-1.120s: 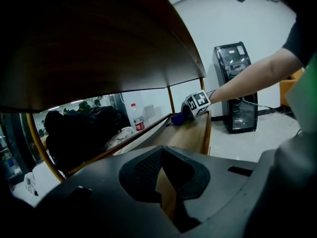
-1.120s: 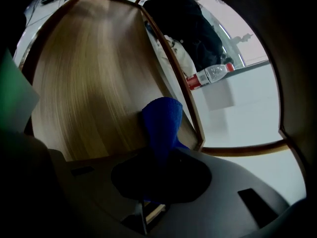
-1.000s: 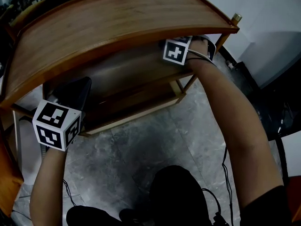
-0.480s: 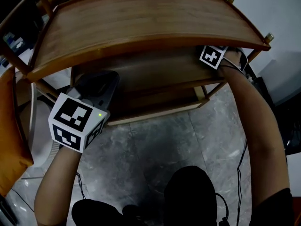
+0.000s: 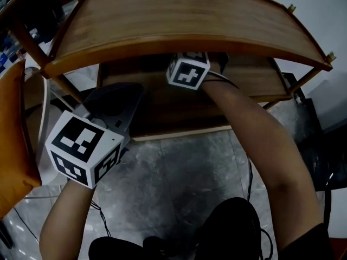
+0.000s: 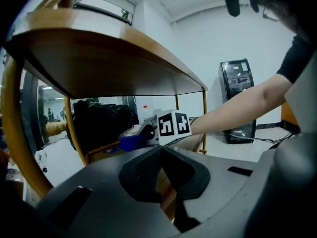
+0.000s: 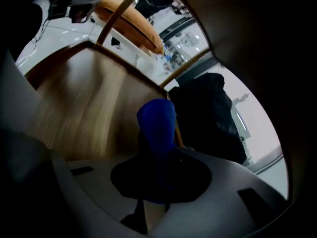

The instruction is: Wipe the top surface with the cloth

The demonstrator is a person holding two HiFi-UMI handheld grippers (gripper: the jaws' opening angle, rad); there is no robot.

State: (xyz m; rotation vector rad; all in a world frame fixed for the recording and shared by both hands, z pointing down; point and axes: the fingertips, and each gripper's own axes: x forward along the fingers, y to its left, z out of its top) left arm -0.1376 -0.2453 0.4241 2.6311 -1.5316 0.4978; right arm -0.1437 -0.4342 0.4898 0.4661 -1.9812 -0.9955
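Right gripper (image 7: 156,150): fingers closed on the cloth (image 7: 157,120), a blue wad sticking out past the tips. It's not on the top (image 5: 179,15). It's under it, over the lower shelf (image 5: 260,77), near that shelf's front edge and about mid-width.

- In the head view the top's front edge hides the right fingers and the cloth. Only the marker cube (image 5: 188,72) and the forearm show.
- The left gripper view shows the cloth side-on (image 6: 130,142), ahead of the cube. Can't tell whether it touches the shelf.
- The wood in the right gripper view is smeared and dark. Can't tell shelf from the underside of the top there.

Left gripper (image 6: 161,152): fingers closed tip to tip, nothing between them. It's held off the rack's front left corner, over the floor (image 5: 179,172), well apart from the right one. Its cube (image 5: 81,148) blocks most of the hand in the head view.

A dark bulky thing (image 6: 99,123) sits behind the rack, too dim to identify. An orange thing (image 5: 13,134) is cut off at the head view's left edge. The top itself is bare in view, with its far corners cropped.
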